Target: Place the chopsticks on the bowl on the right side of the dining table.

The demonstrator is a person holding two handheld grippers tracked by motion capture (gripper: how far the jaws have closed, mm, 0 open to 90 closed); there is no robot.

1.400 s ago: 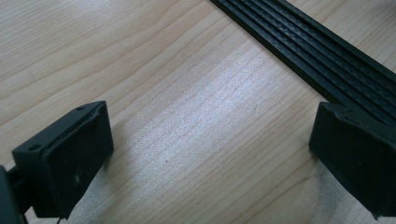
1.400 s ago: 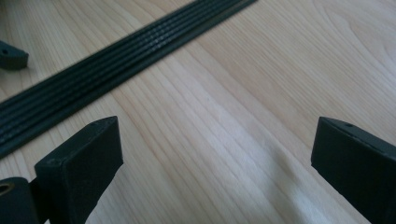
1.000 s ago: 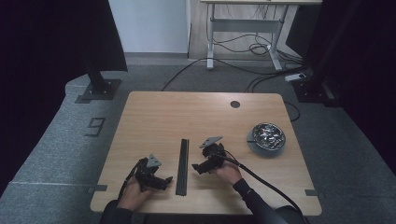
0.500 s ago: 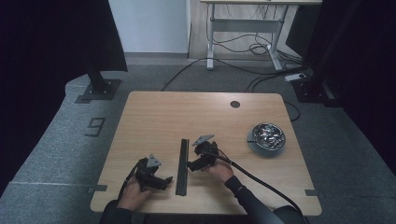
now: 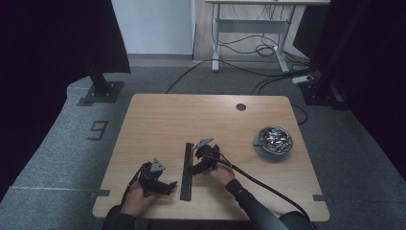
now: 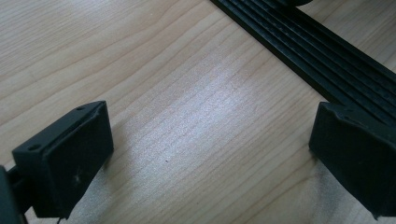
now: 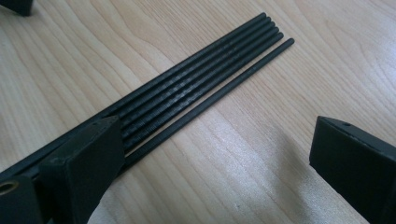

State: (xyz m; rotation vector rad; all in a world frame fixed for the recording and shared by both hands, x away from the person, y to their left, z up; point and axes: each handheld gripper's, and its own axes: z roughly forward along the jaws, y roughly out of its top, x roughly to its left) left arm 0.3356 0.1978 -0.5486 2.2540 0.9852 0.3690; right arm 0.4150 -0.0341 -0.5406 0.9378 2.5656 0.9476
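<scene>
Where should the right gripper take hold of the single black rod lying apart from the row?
Probably at the loose rod's far half, where it angles away from the rod row and bare table shows beside it. Come from above with the open right gripper straddling it crosswise: it lies flat and thin, so only a top-down pinch fits.

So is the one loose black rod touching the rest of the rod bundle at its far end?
Apart. The right gripper view shows a strip of bare wood between the loose rod and the rod bundle at the far end.

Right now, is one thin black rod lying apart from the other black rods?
Yes, one thin black rod lies slightly apart beside the bundle of black rods.
</scene>
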